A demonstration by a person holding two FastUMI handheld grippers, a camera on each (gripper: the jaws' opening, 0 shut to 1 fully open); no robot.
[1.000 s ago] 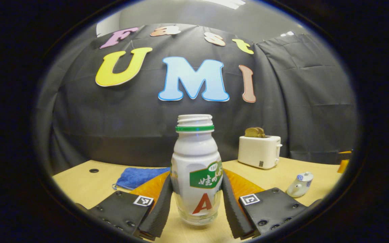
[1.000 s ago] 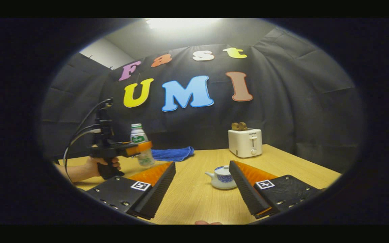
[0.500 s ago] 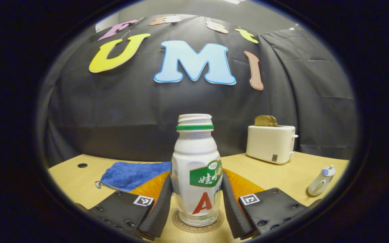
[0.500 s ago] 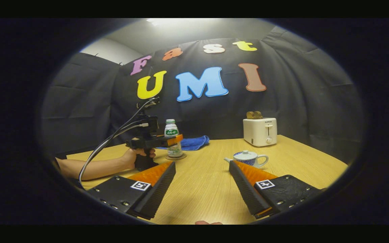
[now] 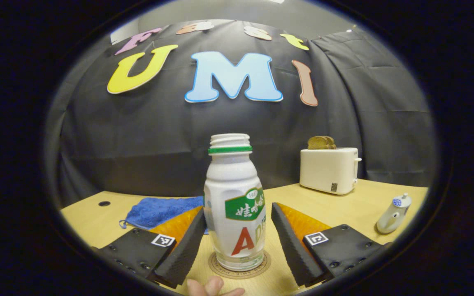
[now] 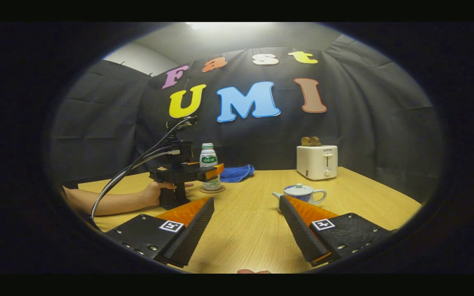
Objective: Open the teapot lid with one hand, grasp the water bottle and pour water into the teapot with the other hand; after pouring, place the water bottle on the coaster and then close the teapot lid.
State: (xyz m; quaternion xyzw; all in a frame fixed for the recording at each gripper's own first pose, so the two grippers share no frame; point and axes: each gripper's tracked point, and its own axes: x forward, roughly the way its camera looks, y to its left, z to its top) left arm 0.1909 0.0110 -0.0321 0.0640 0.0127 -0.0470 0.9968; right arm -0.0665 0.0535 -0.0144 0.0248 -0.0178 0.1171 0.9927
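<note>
The water bottle [image 5: 235,201] stands upright on the round coaster [image 5: 239,265], uncapped, and I take it as my landmark. My left gripper [image 5: 235,242] sits around it with the jaws spread: the right finger stands clear of the bottle with table showing between, and the left finger lies just beside the bottle's wall, where I cannot tell if it touches, so I am not gripping it. In the right gripper view the same bottle [image 6: 208,158] rises behind my left gripper [image 6: 210,172], and a hand [image 6: 154,193] holds that tool's grip, on the near side of the bottle. Just behind the bottle and to its left in the left gripper view lies a blue cloth [image 5: 161,211] on the wooden table [image 5: 344,207]. Well to the bottle's right stands the teapot [image 5: 393,213], its lid [image 6: 300,187] seated on top as seen in the right gripper view. Behind the teapot, farther from the bottle, a white toaster [image 5: 329,169] holds bread [image 5: 321,142]. My right gripper [image 6: 247,230] hangs over the table with its jaws wide apart and empty, the teapot [image 6: 300,193] just past its right finger.
</note>
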